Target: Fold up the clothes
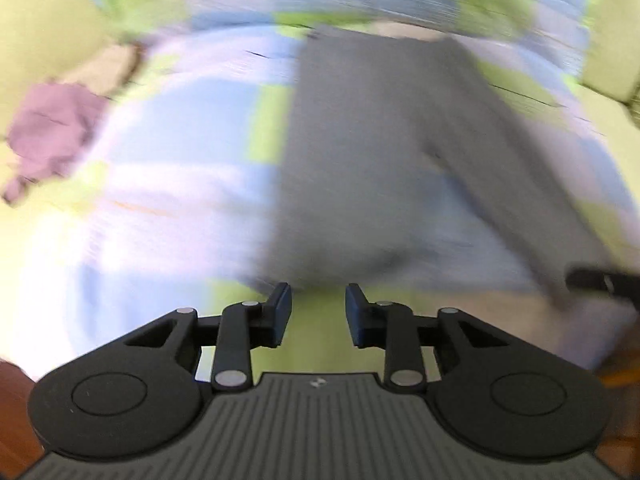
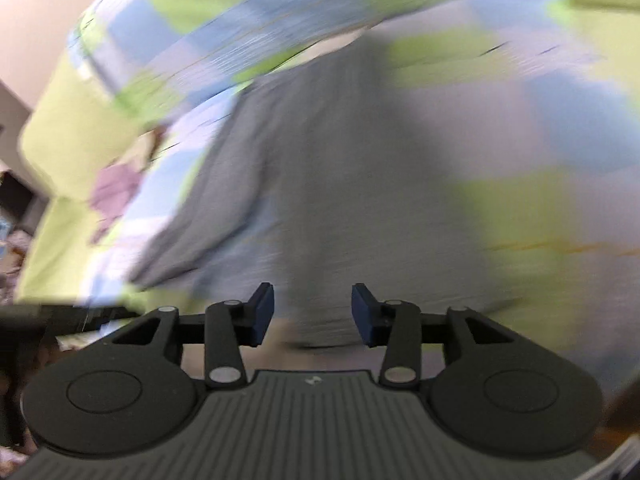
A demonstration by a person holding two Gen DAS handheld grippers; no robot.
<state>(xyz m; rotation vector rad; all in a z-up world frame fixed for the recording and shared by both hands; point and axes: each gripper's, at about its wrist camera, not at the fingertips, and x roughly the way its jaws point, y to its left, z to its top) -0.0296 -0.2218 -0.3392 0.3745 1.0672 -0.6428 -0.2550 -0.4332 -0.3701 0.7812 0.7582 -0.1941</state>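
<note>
A grey garment (image 1: 372,152) lies spread on a checked bedcover of blue, green and white (image 1: 168,152); both views are blurred by motion. My left gripper (image 1: 318,312) hangs above the garment's near edge, open, with nothing between its pads. In the right wrist view the same grey garment (image 2: 340,184) fills the middle, with a sleeve trailing to the lower left. My right gripper (image 2: 313,312) is open over its near hem, and its pads are bare. At the right edge of the left wrist view a dark part of the other gripper (image 1: 600,280) shows.
A crumpled purple cloth (image 1: 52,136) lies at the left on the bedcover (image 2: 560,120), also seen as the purple cloth (image 2: 114,188) in the right wrist view. Light green pillows (image 2: 72,140) sit at the bed's far side. Brown wood (image 1: 12,400) shows at the lower left.
</note>
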